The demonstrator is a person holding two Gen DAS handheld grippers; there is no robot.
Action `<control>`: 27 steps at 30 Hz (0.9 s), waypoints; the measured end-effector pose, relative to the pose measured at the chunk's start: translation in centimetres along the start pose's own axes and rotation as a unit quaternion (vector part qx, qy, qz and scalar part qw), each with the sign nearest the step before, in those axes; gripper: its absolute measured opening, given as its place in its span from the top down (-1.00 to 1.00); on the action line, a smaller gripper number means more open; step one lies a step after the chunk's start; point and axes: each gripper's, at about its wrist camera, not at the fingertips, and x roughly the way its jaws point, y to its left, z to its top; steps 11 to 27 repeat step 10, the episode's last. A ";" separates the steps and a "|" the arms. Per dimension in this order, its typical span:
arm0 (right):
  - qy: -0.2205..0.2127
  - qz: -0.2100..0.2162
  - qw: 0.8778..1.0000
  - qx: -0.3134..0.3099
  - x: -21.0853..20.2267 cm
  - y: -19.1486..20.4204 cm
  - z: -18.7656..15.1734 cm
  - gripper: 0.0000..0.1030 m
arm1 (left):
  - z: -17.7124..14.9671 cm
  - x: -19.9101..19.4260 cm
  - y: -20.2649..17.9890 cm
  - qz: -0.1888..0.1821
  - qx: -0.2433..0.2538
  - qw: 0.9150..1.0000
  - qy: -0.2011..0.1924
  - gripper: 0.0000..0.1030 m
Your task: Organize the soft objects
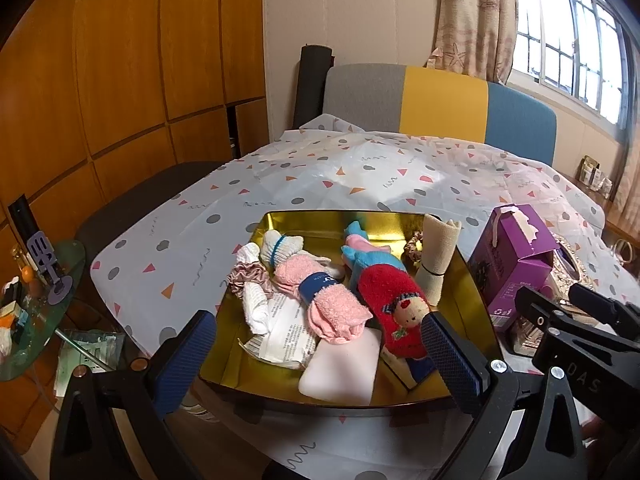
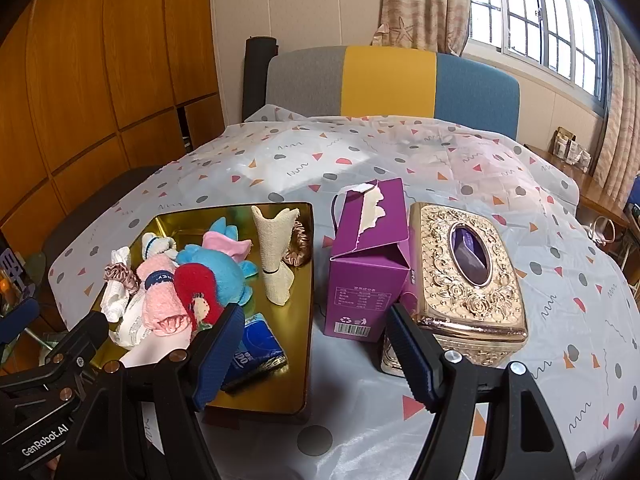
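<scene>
Both sets of jaws are wide apart and hold nothing. Seen from its own camera, the left gripper (image 1: pixel 320 356) hangs over the near edge of the gold tray (image 1: pixel 316 220), and the soft things lie right in front of it, between its two blue fingers (image 1: pixel 186 356) and a bit past them. The right gripper (image 2: pixel 308 356) hangs over the table to the right of the tray's near right corner, so the soft things sit ahead and to its left.

Nearest in the tray is a pale pink pad (image 1: pixel 340 372), next to a white paper packet (image 1: pixel 280 332). A small blue pack (image 2: pixel 256 352) lies at the tray's near right corner. Just past the pad lie a fluffy pink sock roll (image 1: pixel 320 300) and a red sock with a doll face (image 1: pixel 396 308), side by side and touching. A white sock (image 1: pixel 254 308) and a pink scrunchie (image 1: pixel 246 276) are at the tray's left side. Farther back is a blue and pink soft toy (image 1: pixel 366 256). A cream rolled cloth (image 1: pixel 436 260) leans near the tray's far right corner, with a brown scrunchie (image 1: pixel 416 246) beside it.

Right of the tray on the spotted tablecloth (image 2: pixel 400 152) stands a purple box (image 2: pixel 368 272) with a torn top. A shiny gold tissue box (image 2: pixel 468 272) sits just beside it, on its right. Beyond the table's far edge is a chair (image 2: pixel 392 80) in grey, yellow and blue.
</scene>
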 end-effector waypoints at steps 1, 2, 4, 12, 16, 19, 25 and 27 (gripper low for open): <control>0.000 0.000 1.000 0.000 0.0 -0.1 -0.1 -0.45 | 0.0 0.0 0.0 -0.004 0.000 1.000 -0.002 -0.99; 0.001 -0.001 1.000 0.000 0.0 -0.1 -0.1 -0.44 | 0.0 0.0 -0.1 -0.005 0.002 1.000 -0.004 -0.99; 0.002 -0.002 1.000 0.000 0.1 -0.1 -0.2 -0.44 | -0.2 0.0 -0.2 0.001 0.010 1.000 -0.011 -0.99; 0.003 -0.003 1.000 0.007 0.2 -0.6 -0.2 -0.44 | -0.3 0.4 -0.2 -0.004 0.013 1.000 -0.002 -0.95; 0.003 -0.003 1.000 0.007 0.2 -0.6 -0.2 -0.44 | -0.3 0.4 -0.2 -0.004 0.013 1.000 -0.002 -0.95; 0.003 -0.003 1.000 0.007 0.2 -0.6 -0.2 -0.44 | -0.3 0.4 -0.2 -0.004 0.013 1.000 -0.002 -0.95; 0.003 -0.003 1.000 0.007 0.2 -0.6 -0.2 -0.44 | -0.3 0.4 -0.2 -0.004 0.013 1.000 -0.002 -0.95; 0.003 -0.003 1.000 0.007 0.2 -0.6 -0.2 -0.44 | -0.3 0.4 -0.2 -0.004 0.013 1.000 -0.002 -0.95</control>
